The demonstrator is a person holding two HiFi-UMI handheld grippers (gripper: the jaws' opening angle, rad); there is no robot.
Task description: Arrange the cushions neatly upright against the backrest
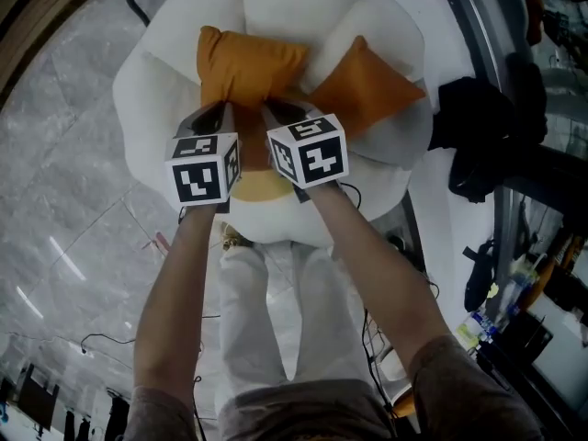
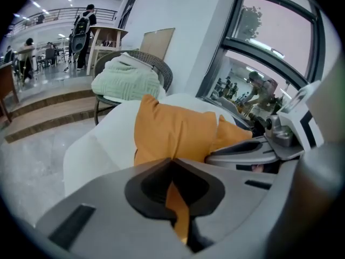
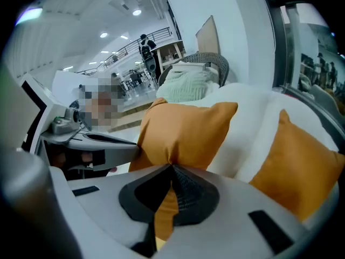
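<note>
- Currently the left hand-held gripper (image 2: pixel 173 163) is clamped on orange fabric; the same is seen at the right hand-held gripper (image 3: pixel 172 169). Both sets of jaws are together on the near edge of one orange cushion (image 1: pixel 246 62).
- The two grips are placed side by side near the middle of that edge, so neither hand is nearer.
- Key relation: the held cushion extends straight ahead of the jaws, toward the backrest (image 1: pixel 294 3). Its long axis runs left to right, across the line the grippers point along.
- The cushion is held over the seat of the white armchair (image 1: pixel 147 90), roughly upright. Contact with the backrest cannot be confirmed.
- A second cushion (image 1: pixel 366 85) is leaned against the backrest to the right, near the held one. White upholstery is seen between them in the right gripper view.
- Open room: bare backrest is left behind and to the left of the held cushion. The right side is limited by the second cushion.
- Judgement: a push forward and a level set-down are needed; a snag on the right-hand neighbour is the risk.
</note>
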